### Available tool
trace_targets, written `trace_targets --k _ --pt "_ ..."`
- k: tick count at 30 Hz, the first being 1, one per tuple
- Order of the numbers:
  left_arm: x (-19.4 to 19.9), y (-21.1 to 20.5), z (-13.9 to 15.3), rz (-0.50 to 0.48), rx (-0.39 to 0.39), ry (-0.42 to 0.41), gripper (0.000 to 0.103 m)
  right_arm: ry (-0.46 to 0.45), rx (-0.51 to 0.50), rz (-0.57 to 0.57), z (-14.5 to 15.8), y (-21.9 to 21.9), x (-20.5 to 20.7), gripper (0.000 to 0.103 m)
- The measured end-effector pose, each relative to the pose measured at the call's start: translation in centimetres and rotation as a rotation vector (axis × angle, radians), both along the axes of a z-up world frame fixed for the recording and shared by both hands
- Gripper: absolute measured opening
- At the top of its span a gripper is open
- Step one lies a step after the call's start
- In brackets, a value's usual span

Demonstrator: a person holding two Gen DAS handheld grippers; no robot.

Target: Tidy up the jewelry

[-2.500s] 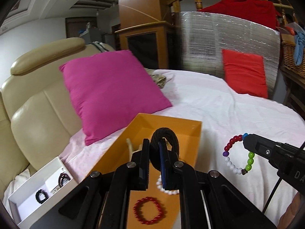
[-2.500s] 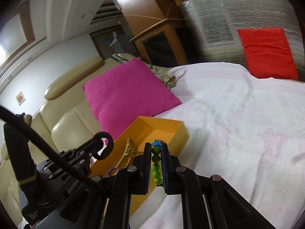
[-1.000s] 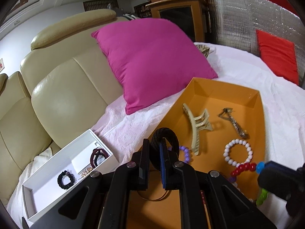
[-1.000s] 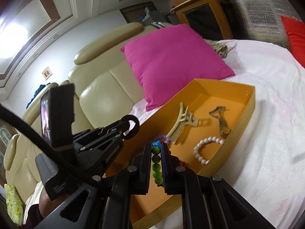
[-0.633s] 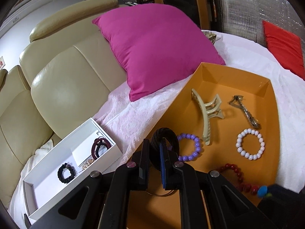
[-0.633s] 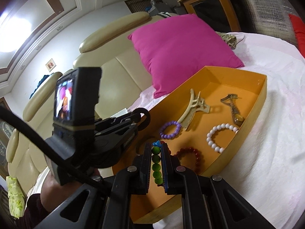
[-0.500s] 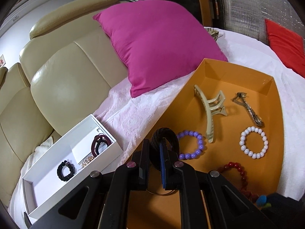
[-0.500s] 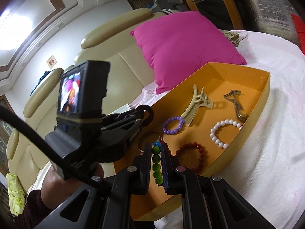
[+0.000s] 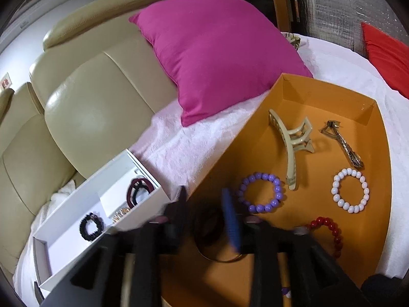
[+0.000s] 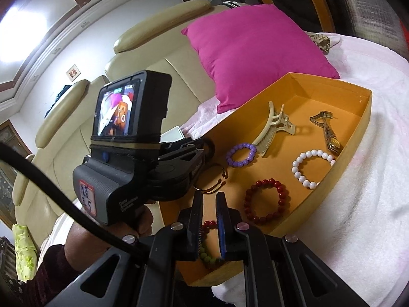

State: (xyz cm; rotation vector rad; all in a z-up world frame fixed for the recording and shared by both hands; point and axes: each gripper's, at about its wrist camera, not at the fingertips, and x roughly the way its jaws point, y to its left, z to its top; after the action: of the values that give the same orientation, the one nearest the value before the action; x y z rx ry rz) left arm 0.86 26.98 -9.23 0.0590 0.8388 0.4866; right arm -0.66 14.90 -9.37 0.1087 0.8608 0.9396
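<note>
Backdrop: cream leather sofa (image 9: 97, 97) with a big pink cushion (image 9: 217, 58) leaning on it, and a pale pink-white cover (image 9: 184, 153) spread under everything.
Main container: orange box (image 9: 286, 87) sitting on the cover, already pretty full.
Second container: white box (image 9: 84, 255) just beside the orange one, with a maroon hair tie (image 9: 138, 188), a black beaded one (image 9: 90, 226) and something small and gold I can't make out.
Left gripper (image 9: 206, 208): over the near corner of the orange box. Fingers are apart and have just been opening. A black hair tie (image 9: 207, 223) sits blurry between them, not pinched.
Right gripper (image 10: 209, 202): over the near end of the same box, fingers nearly together and, as far as I can tell, clamped on the multicolour bracelet (image 10: 205, 253).
Already in the orange box: hair claw (image 9: 291, 148), metal clip (image 9: 342, 143), white bracelet (image 9: 350, 190), purple bracelet (image 9: 259, 192), red bracelet (image 9: 329, 230), thin gold bangle (image 9: 219, 257).
Progress: late stage I'd say. Nothing loose shows on the cover.
Left to do: let the black tie settle and release the multicolour bracelet.
</note>
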Motion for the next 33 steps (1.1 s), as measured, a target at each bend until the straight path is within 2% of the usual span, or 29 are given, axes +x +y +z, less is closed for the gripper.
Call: trace_targets --k 1,2,5,7,13,15,18,23,25,27,29,33 --pt "-0.1 -0.1 0.2 0.001 0.013 -0.010 0.059 -0.002 0.004 -0.009 0.1 -0.2 0.1 0.011" --pt "-0.2 -0.3 0.5 0.002 0.031 -0.026 0.062 -0.002 0.006 -0.014 0.2 -0.3 0.2 0.011" --pt "-0.5 -0.7 1.3 -0.002 0.059 -0.066 0.063 -0.008 0.017 -0.047 0.5 -1.0 0.6 0.012" --pt "-0.6 -0.9 1.6 -0.007 0.061 -0.080 0.068 -0.011 0.020 -0.064 0.7 -1.5 0.8 0.012" --pt "-1.2 -1.8 2.8 -0.020 0.066 -0.138 0.074 -0.042 0.026 -0.132 1.7 -3.0 1.5 0.012" --pt "-1.4 -2.2 3.2 -0.029 0.064 -0.140 0.074 -0.052 0.025 -0.161 2.0 -3.6 1.9 0.012" --pt "-2.0 -3.2 3.7 -0.036 0.071 -0.130 0.075 -0.069 0.025 -0.203 2.7 -4.7 2.3 0.017" --pt "-4.4 -4.5 6.7 -0.069 0.071 -0.158 0.075 -0.107 0.029 -0.234 4.2 -6.3 2.3 0.021" --pt "-5.8 -5.0 8.4 -0.068 0.089 -0.182 0.091 -0.123 0.021 -0.235 4.9 -6.8 1.8 0.021" --pt "-7.5 -5.3 10.1 -0.060 0.121 -0.226 0.095 -0.143 0.009 -0.248 5.7 -7.5 1.0 0.024" --pt "-9.0 -5.7 11.4 -0.065 0.151 -0.252 0.095 -0.174 -0.016 -0.258 6.8 -7.9 0.1 0.032" --pt "-11.4 -6.3 13.4 -0.105 0.163 -0.263 0.095 -0.195 -0.017 -0.281 8.7 -8.8 -2.1 0.036"
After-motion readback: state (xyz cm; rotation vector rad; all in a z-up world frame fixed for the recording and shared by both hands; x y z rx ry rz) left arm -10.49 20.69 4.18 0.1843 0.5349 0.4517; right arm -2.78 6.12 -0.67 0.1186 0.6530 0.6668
